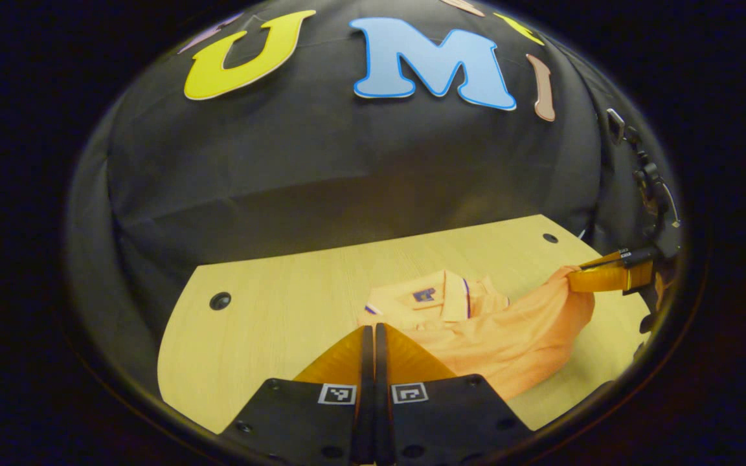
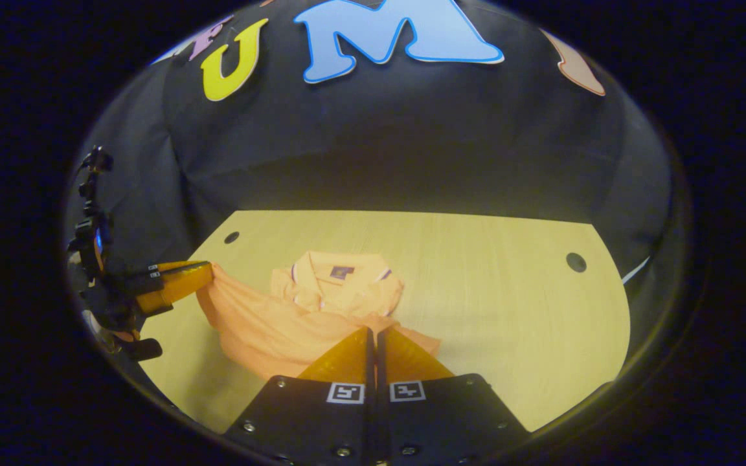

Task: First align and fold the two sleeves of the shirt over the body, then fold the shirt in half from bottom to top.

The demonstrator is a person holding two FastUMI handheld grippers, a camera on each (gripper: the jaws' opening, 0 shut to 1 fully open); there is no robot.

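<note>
Shirt (image 2: 295,317) on table (image 2: 509,304), grippers pinching

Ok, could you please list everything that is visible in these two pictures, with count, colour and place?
orange polo shirt: one, orange with purple collar trim, on the table, its near edge raised between both tongs.
purple chest patch: one, purple, on the shirt below the collar.
light wooden table: one, pale wood, under the shirt.
dark round holes: two, dark, near the far corners of the table.
black cloth wall: one, black, behind the table.
left tongs: one pair, shut on the shirt's near edge, bottom of the left gripper view.
right tongs: one pair, shut on the shirt's near edge, bottom of the right gripper view.
</note>
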